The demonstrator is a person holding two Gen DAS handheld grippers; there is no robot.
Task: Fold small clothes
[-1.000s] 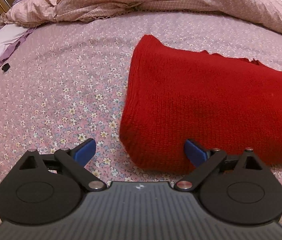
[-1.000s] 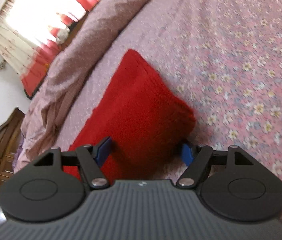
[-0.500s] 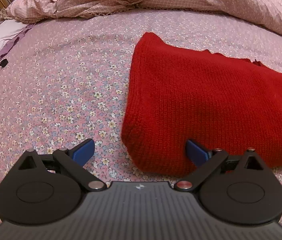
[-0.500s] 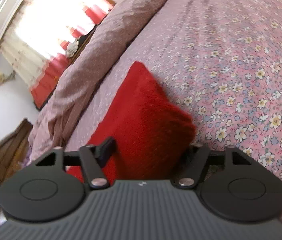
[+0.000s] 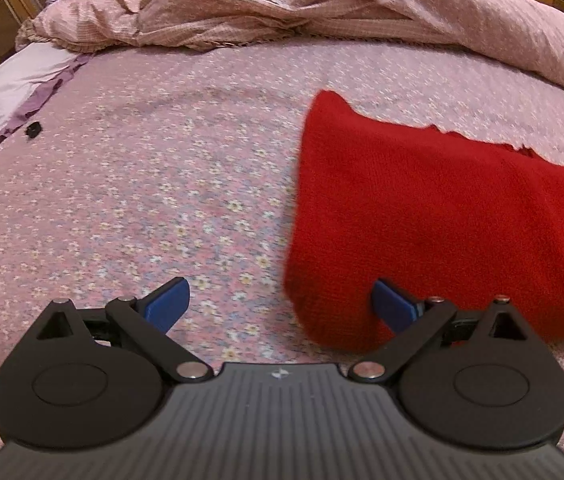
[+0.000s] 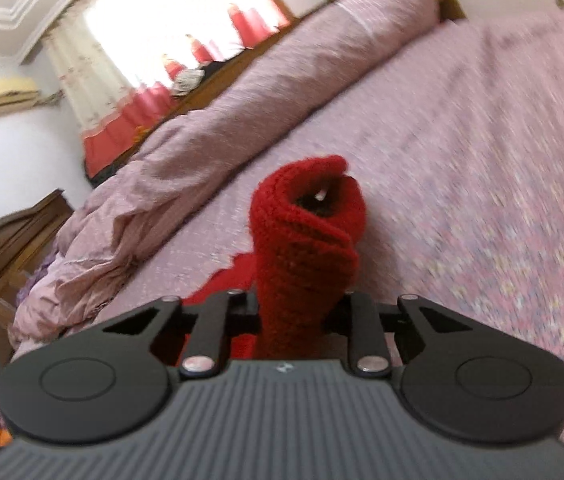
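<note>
- The red knit (image 5: 442, 220) lies flat on the flowery bedsheet (image 5: 161, 200), right half of the left wrist view, with its left edge running from a far corner down to a rounded near corner.
- Left gripper (image 5: 279, 304) is spread wide and holds nothing. The near corner of the knit sits between its blue fingers (image 5: 167, 304), and the right finger is right at the knit's edge or on it, hard to tell which.
- Right gripper (image 6: 294, 312) is clamped on a bunched fold of the knit (image 6: 306, 240). The fabric stands up out of the jaws in a thick roll, and the roll's open end shows a dark gap with a small pale bit inside.
- Room to move: loads of bare sheet left of the knit, all the way to the pillow (image 5: 13, 84) and a small black thing (image 5: 33, 129) by the bed's left edge.
- The rumpled duvet (image 5: 322, 8) is heaped along the far edge, a bit apart from the knit's far side. In the right view the sheet (image 6: 482, 160) to the right is open too, but blurry.
</note>
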